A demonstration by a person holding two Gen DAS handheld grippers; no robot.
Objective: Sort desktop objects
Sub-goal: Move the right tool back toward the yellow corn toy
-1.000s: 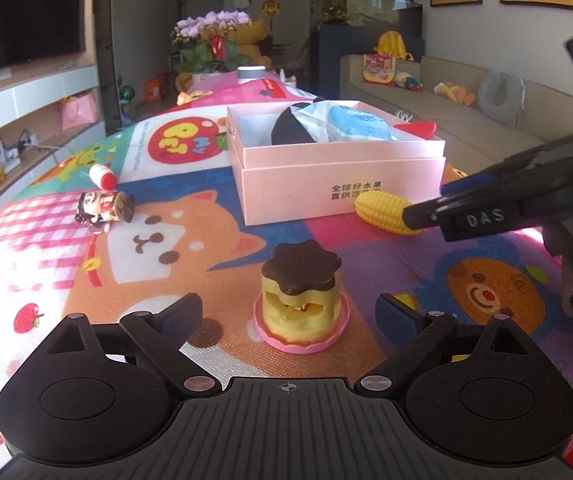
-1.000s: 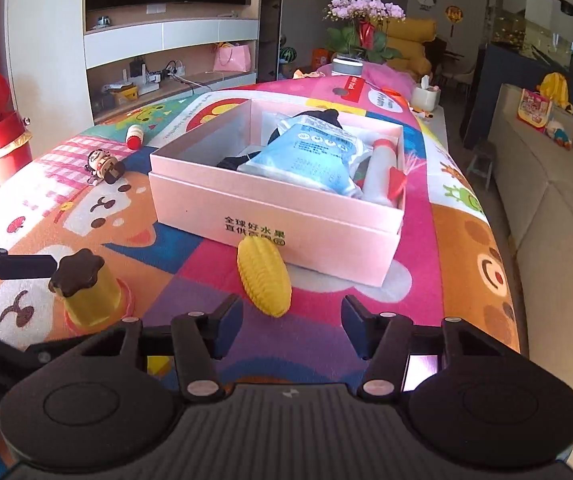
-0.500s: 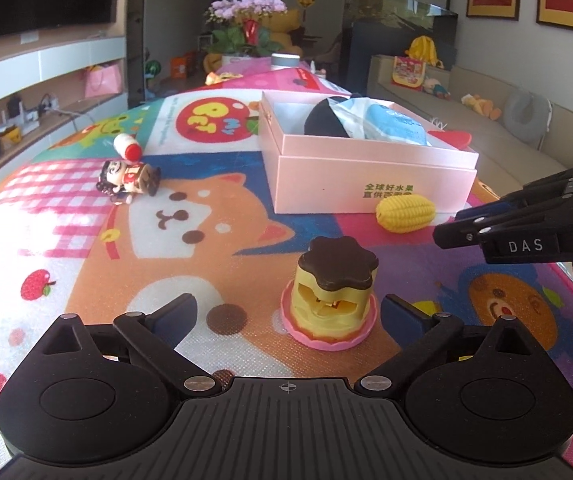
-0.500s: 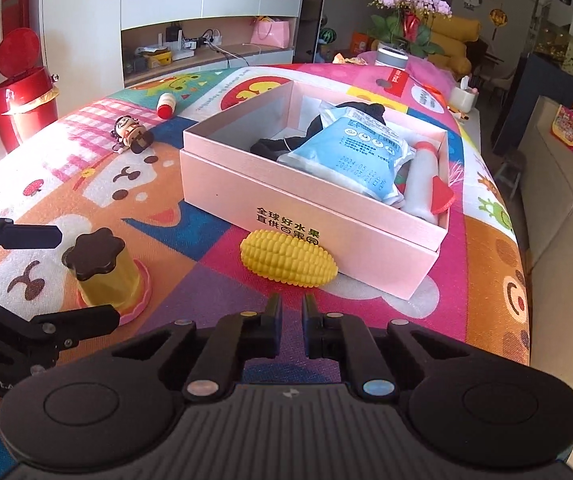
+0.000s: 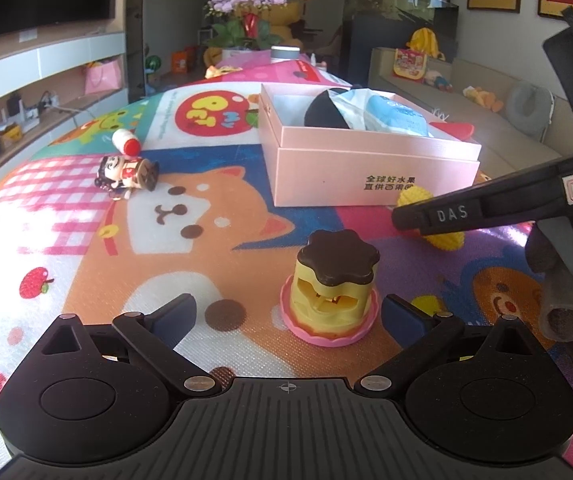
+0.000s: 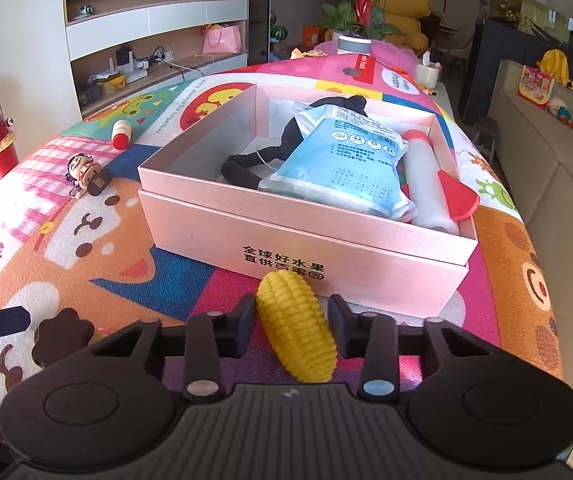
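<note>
1. Left wrist view: the left gripper [image 5: 288,314] stands wide open at the bottom of the frame. The pudding toy [image 5: 332,286] sits on the cartoon mat [image 5: 86,264] between its fingers, nearer the right one. The pink box [image 5: 370,170] lies upper right of centre.
2. Right wrist view: the right gripper [image 6: 290,326] has the yellow corn toy [image 6: 296,326] between its fingers at lower centre — whether they clamp it, I cannot tell. The corn is just in front of the box.

In the left wrist view the right gripper's finger [image 5: 466,210] hides most of the toy corn [image 5: 442,236], while the pink box's [image 5: 374,168] wall conceals its lower contents.
</note>
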